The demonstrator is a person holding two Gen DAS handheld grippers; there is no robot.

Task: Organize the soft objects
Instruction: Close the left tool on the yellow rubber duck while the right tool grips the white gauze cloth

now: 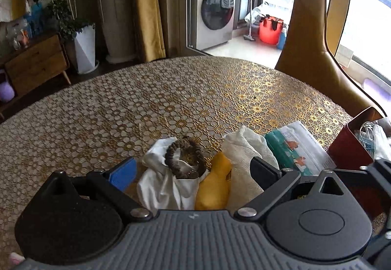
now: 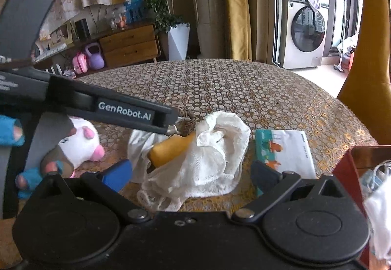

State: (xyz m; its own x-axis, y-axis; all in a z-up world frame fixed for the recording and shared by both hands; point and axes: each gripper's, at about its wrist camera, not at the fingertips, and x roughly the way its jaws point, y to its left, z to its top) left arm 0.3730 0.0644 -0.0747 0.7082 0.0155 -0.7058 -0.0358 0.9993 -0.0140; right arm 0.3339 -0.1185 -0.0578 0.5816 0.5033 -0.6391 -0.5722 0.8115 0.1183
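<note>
A pile of soft things lies on the patterned table (image 1: 171, 98). It holds a brown scrunchie (image 1: 185, 156) on a white silky cloth (image 1: 161, 184), a yellow piece (image 1: 217, 184) and a white mesh cloth (image 1: 244, 152). My left gripper (image 1: 193, 172) is open, and its fingers straddle the pile. In the right wrist view, one left finger (image 2: 127, 112) reaches in from the left over the silky cloth (image 2: 139, 147). My right gripper (image 2: 190, 175) is open too, with the mesh cloth (image 2: 210, 155) between its fingers and the yellow piece (image 2: 168, 147) just beyond.
A printed mask packet (image 2: 286, 150) lies right of the pile. A red tin (image 2: 347, 167) with face masks stands at the right edge. A white and pink plush toy (image 2: 80, 142) sits on the left, near a blue-gloved hand (image 2: 9, 133). A tan chair (image 1: 308, 25) stands behind.
</note>
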